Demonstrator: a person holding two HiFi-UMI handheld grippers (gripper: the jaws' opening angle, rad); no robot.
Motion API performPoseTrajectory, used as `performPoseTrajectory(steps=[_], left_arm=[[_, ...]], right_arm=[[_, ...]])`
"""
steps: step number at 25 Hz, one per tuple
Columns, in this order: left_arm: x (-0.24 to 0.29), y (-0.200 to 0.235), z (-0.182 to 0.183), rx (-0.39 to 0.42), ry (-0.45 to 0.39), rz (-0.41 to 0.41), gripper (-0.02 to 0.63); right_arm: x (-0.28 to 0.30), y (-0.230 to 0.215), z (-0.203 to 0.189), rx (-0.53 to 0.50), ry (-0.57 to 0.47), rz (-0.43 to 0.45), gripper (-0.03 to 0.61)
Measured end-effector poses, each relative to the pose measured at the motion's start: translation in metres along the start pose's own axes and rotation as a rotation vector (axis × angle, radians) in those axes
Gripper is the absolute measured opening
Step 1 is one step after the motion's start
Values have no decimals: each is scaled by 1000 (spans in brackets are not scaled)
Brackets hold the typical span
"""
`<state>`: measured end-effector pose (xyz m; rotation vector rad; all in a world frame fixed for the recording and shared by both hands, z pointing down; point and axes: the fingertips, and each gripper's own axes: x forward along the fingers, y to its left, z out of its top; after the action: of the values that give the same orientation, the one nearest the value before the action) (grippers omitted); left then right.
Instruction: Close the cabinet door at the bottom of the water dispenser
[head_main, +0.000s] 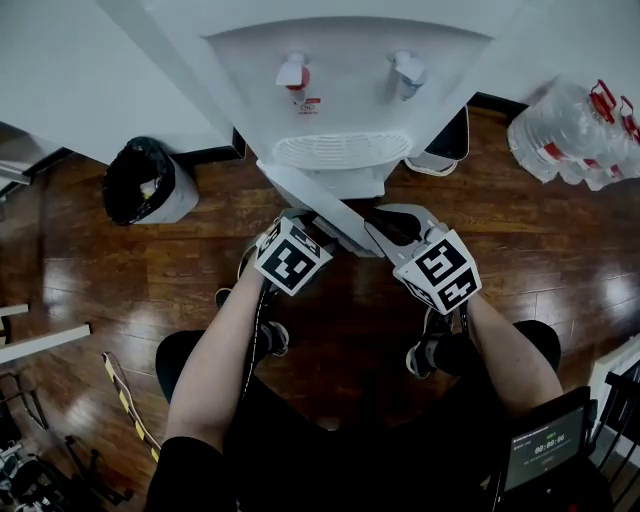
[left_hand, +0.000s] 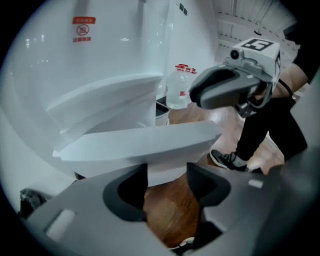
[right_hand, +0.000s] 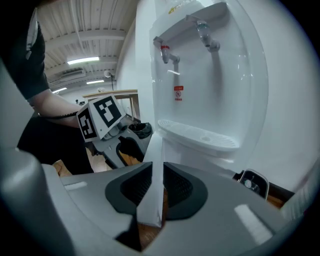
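The door (head_main: 318, 205) stands swung out from the foot of the dispenser (head_main: 340, 100). From above it shows as a white strip running from the dispenser's front corner towards your knees, so the closing swing is not yet done. You are at the gripping stage, with both tools on the door's outer part.

Your right hand-held gripper (right_hand: 155, 189) has its jaws drawn in on the door's thin edge (right_hand: 158, 150). The ribbed pads sit on either face with almost no gap, which reads as a pinch. It is the tool farther out from the dispenser.

Your left hand-held gripper (left_hand: 167, 181) is spread wide. The door panel (left_hand: 140, 145) lies across the jaw tips and dips a little between them. I cannot tell whether either pad touches it, and nothing is clamped there. It is a little nearer the dispenser than the right one.

The next move, as I judge it, is to carry the free edge in an arc back to the dispenser's front. Let the pinch turn with the door rather than twist it. Take the left tool out from the gap between door and dispenser before the gap closes. Let go only once the door lies flush.
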<state>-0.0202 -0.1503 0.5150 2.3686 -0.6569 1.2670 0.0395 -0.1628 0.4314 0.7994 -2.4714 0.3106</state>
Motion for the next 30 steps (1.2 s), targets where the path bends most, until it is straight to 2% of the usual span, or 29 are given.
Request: performPoseTrajectory(steps=[2,5,8,10,14,17,21,24,28,30], left_arm=[[5,5,6,-12,-11,33,264],[8,23,15,-52,-33,108,265],[4,40,27,-139,-92,178,265],[4,43,35,-158,-120,199,271],[4,41,45,-120,-141,227,289],[6,44,49,-133,-160,230,290],[4,43,54,-173,-180,211,290],[4,43,57,-196,-188,187,290],[-4,31,61,-187,-199,177,290],[-4,29,52,-217,-160,198,290]], right_arm=[[-4,-3,-9,-5,34,-20,160],[-11,-18,-17,26,64,-99,220],[-13,-34,-36,115,115,-165,328],[-10,-40,-48,173,140,-182,363],[-4,-58,-54,181,152,-270,381],[-1,-72,-68,253,184,-342,395],[10,-71,-90,390,241,-303,395],[26,-74,-95,400,263,-280,396],[23,-87,-95,424,287,-328,396],[22,-90,-93,445,291,-345,393]])
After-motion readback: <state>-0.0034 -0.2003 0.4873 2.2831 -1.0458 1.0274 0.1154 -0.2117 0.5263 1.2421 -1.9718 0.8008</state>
